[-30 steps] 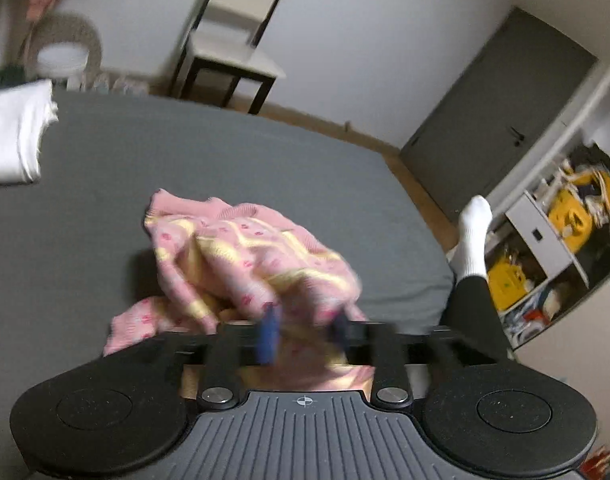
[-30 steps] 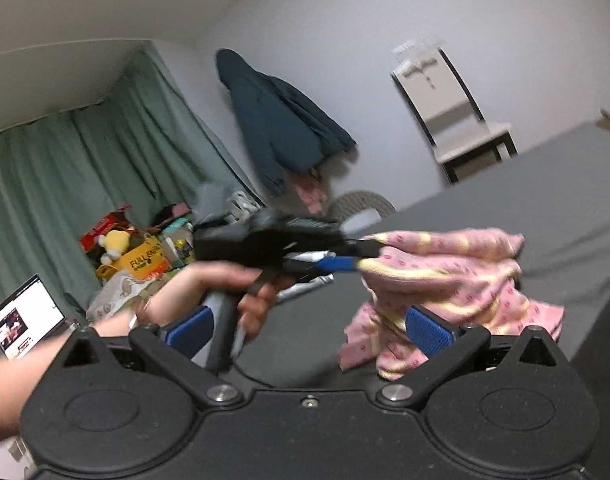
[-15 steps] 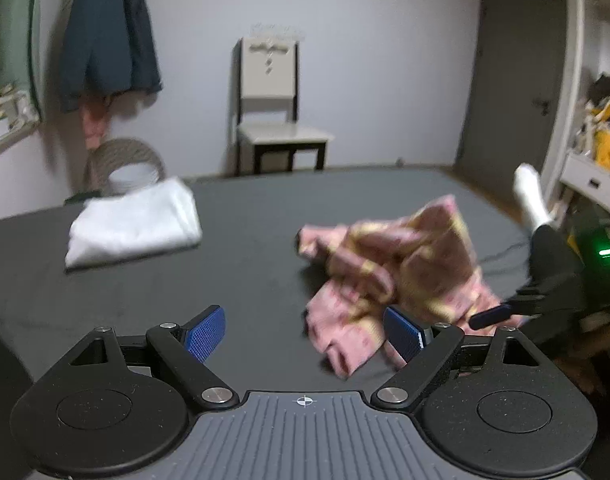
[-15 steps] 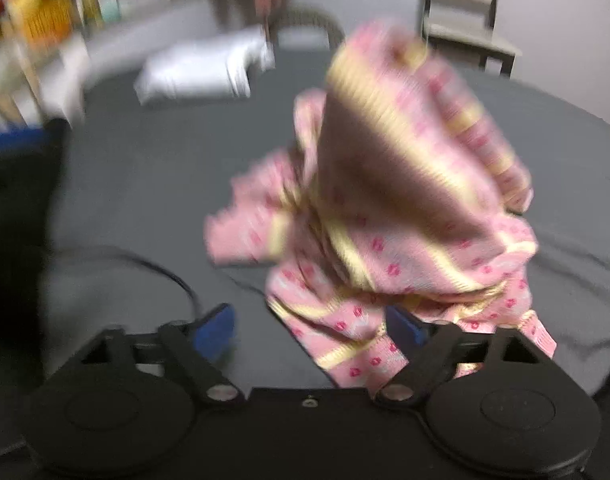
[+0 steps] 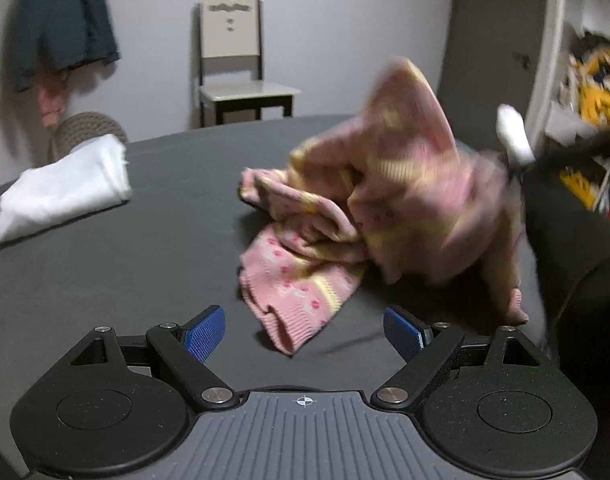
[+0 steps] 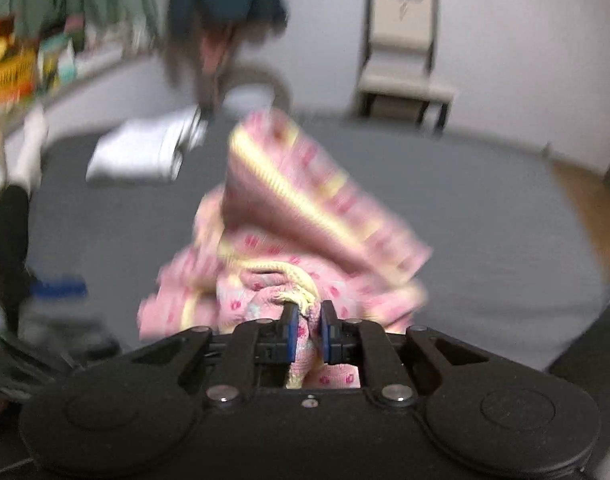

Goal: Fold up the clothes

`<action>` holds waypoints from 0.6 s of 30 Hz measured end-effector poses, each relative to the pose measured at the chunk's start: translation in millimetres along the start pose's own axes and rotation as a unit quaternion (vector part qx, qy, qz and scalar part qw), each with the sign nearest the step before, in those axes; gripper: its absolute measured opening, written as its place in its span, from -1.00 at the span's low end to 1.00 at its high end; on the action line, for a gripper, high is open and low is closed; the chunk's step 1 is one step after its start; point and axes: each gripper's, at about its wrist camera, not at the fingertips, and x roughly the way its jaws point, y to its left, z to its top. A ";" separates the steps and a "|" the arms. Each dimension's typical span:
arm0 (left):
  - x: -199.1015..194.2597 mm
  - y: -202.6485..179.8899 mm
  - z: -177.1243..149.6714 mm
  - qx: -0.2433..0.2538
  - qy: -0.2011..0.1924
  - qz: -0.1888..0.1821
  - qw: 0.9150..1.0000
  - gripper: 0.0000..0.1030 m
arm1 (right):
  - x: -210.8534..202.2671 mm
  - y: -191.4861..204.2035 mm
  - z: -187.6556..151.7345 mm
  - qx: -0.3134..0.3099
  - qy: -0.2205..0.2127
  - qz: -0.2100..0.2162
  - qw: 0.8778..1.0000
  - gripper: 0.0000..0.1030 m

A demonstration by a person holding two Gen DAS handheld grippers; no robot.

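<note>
Right gripper [image 6: 307, 330], jaws drawn narrow, pinches a fold of the pink knitted garment [image 6: 289, 248] between its blue pads [image 6: 291, 330]; the cloth rises in a peak directly ahead of this gripper, blurred by motion. Left gripper [image 5: 305, 330], jaws spread wide and empty, hovers above the surface [image 5: 125, 264] with the garment's [image 5: 369, 208] ribbed cuff lying just ahead, between its blue pads [image 5: 205, 332] but not touching them. The dark grey surface extends ahead of and to both sides of the grippers; most of the garment rests on it, right of the left gripper's centre line, one part lifted. A folded white cloth [image 5: 65, 184] lies on the surface far ahead and left of the left gripper, well apart from the garment. Beyond the surface's far edge: a chair [image 5: 237, 68] against the wall, a dark jacket [image 5: 61, 24] hanging left of it. A white sock [image 5: 513, 136] shows at right, blurred.
</note>
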 end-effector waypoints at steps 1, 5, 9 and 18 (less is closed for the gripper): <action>5.9 -5.4 1.0 0.008 0.003 -0.003 1.000 0.69 | -12.3 -11.3 4.6 0.009 -0.017 -0.008 1.000 -0.77; 37.6 -26.3 4.1 0.032 0.012 -0.010 0.999 0.69 | -43.4 -61.1 20.3 0.044 -0.063 -0.043 0.996 -0.77; 64.3 -45.5 -2.5 0.063 0.003 0.035 0.997 0.68 | -59.0 -103.2 24.2 0.079 -0.080 -0.079 0.991 -0.77; 65.8 -31.7 -7.7 0.034 -0.042 0.036 0.998 -0.81 | -89.7 -130.8 11.9 0.123 -0.095 -0.066 0.986 -0.77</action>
